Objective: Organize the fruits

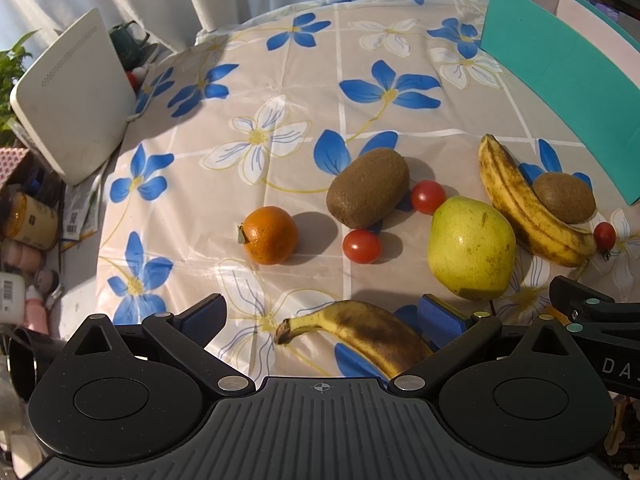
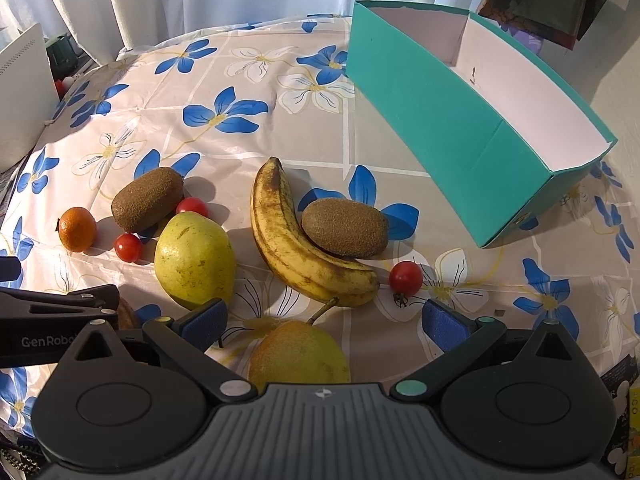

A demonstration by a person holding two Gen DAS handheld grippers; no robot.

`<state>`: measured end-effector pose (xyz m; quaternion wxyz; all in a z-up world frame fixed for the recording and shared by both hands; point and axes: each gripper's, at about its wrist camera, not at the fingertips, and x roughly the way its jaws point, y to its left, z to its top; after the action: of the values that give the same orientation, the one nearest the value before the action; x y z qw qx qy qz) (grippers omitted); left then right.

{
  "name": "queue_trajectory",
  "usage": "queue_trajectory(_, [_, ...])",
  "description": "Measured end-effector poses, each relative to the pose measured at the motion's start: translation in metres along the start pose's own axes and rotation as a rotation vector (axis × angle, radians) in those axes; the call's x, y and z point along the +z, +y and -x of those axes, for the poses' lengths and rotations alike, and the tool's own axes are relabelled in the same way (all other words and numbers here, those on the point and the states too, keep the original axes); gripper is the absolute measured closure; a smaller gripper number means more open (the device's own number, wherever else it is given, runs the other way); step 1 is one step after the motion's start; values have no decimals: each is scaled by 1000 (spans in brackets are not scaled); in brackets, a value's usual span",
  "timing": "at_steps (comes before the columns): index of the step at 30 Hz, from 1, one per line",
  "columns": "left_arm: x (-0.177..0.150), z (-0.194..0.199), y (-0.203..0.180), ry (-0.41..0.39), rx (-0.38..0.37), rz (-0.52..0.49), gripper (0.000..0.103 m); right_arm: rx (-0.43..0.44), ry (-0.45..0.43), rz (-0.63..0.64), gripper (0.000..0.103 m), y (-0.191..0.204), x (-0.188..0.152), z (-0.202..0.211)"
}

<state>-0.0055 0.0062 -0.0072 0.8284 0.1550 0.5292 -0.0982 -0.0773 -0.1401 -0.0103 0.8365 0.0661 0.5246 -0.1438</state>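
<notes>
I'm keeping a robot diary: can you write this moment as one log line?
left gripper: open over banana | right gripper: open over pear | teal box: no fruit visible inside

The near banana [image 1: 360,336] is being partly hidden behind the left hand-held gripper [image 1: 324,316]. The teal box [image 1: 568,80] is being cut off by the frame's right edge, and the near pear's [image 2: 298,354] lower half is being covered by the right hand-held gripper [image 2: 324,320].

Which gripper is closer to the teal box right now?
Right. The right gripper hovers open over the near pear, with the teal box ahead to its right. The left gripper sits farther left, over the near banana.
</notes>
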Motion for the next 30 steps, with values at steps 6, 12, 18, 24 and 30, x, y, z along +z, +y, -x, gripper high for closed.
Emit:
queue_trajectory(6, [-2,1,0,2,-2,2,0,4,-1,1,0,0,-1,3])
queue_trajectory(12, [-3,1,0,4,-5,2,0,3,-2,0,0,1,0,2])
queue_trajectory(18, [-1,2,-2,10,-4,0,0,9,-4,-4,0,-5,-2,2])
queue_trajectory(24, [1,3,-5,16,-5,3,0,12,-3,-7,0,-6,-2,2])
queue_trajectory(30, [1,2,-5,21,-6,9,0,27,-12,-11,0,-11,-3,2])
